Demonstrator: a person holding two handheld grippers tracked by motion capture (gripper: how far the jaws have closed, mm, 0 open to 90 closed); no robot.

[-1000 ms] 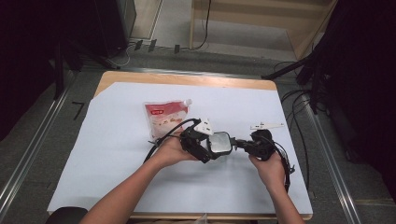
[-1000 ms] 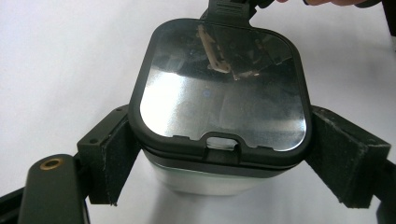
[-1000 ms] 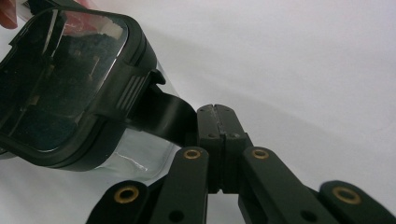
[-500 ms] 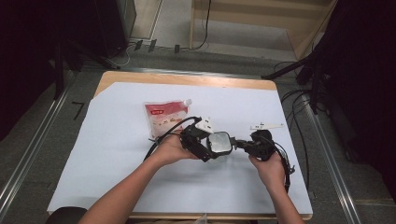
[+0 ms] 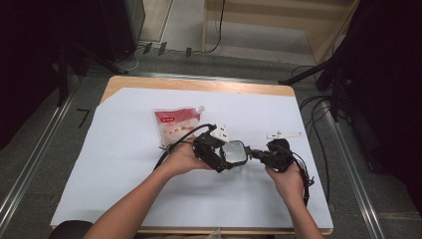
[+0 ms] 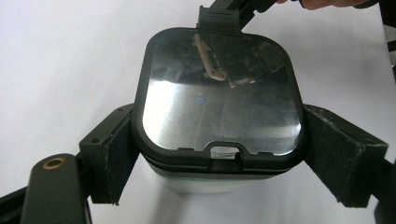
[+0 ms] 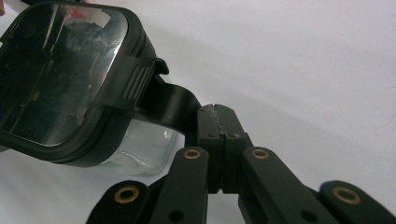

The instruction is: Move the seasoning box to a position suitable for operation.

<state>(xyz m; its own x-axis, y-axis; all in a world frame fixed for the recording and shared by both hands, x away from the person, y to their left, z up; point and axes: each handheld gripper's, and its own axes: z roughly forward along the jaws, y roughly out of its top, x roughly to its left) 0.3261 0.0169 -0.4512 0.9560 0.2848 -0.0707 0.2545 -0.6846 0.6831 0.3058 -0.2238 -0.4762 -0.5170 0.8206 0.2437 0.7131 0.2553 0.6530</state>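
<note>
container (image 5: 235, 153) between grippers | pouch (image 5: 177, 124) behind-left | on table (image 5: 124, 149)

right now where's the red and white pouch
In the high view the pouch lies flat on the white sheet, left of centre, just beyond the left gripper.

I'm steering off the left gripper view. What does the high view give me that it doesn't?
High view alone: the red-and-white pouch lying beyond the hands, the white clip to the right of them, the table's wooden edge, and both forearms.

Left gripper view alone: its pads against the container's two sides, and a closed latch at the lid's near edge.

Both: the clear container with its black-rimmed lid on white paper, the right gripper at its far latch.
</note>
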